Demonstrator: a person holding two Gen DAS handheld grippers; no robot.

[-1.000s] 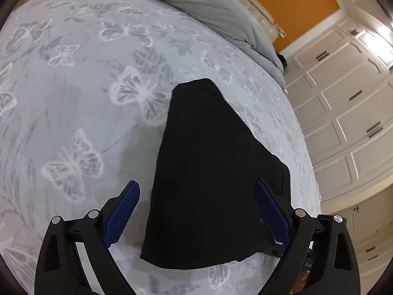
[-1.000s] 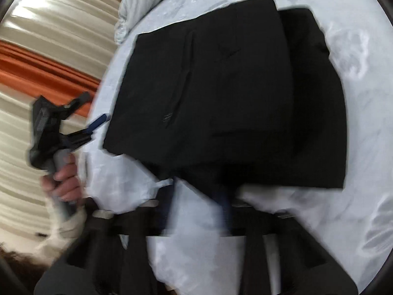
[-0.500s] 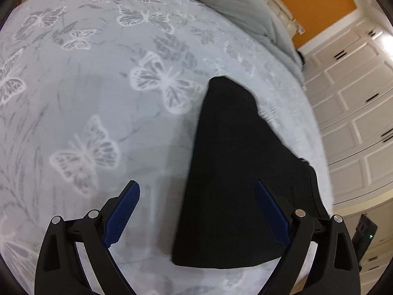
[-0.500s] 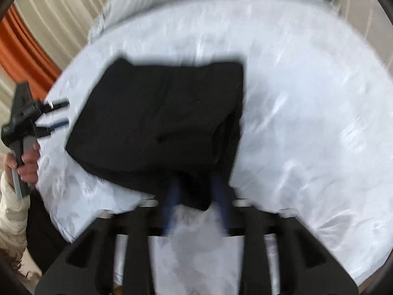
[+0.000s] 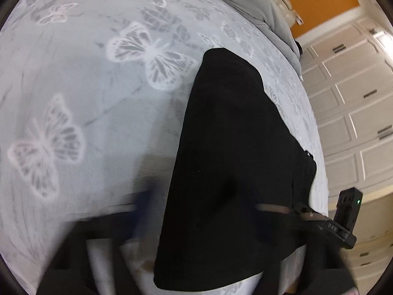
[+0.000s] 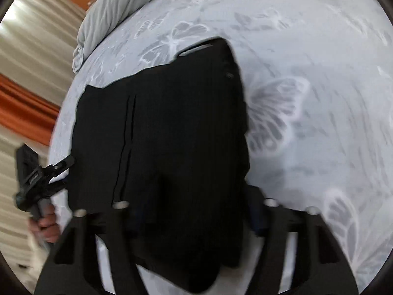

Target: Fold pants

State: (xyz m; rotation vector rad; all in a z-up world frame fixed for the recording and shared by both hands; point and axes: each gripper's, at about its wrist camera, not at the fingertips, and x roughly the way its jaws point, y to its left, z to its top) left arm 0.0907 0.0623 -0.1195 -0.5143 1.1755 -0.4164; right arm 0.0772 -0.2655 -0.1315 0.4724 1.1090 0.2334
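The black pants (image 5: 233, 162) lie folded into a compact stack on the butterfly-print bedspread (image 5: 86, 98). In the left wrist view my left gripper (image 5: 196, 206) is blurred by motion, its jaws spread wide across the near end of the stack. The right gripper shows at the stack's right edge (image 5: 343, 221). In the right wrist view the pants (image 6: 172, 135) fill the middle, and my right gripper (image 6: 194, 211) is open with its fingers either side of the near end. The left gripper (image 6: 44, 174) sits at the stack's left edge, held by a hand.
A grey pillow (image 5: 245, 2) lies along the head of the bed. White wardrobe doors (image 5: 356, 98) stand beyond the bed's right edge. Curtains (image 6: 29, 49) hang beyond the left edge.
Both grippers have moved in toward the folded stack. The right wrist view has swung so the stack now lies between its fingers. The left gripper is in fast motion now.
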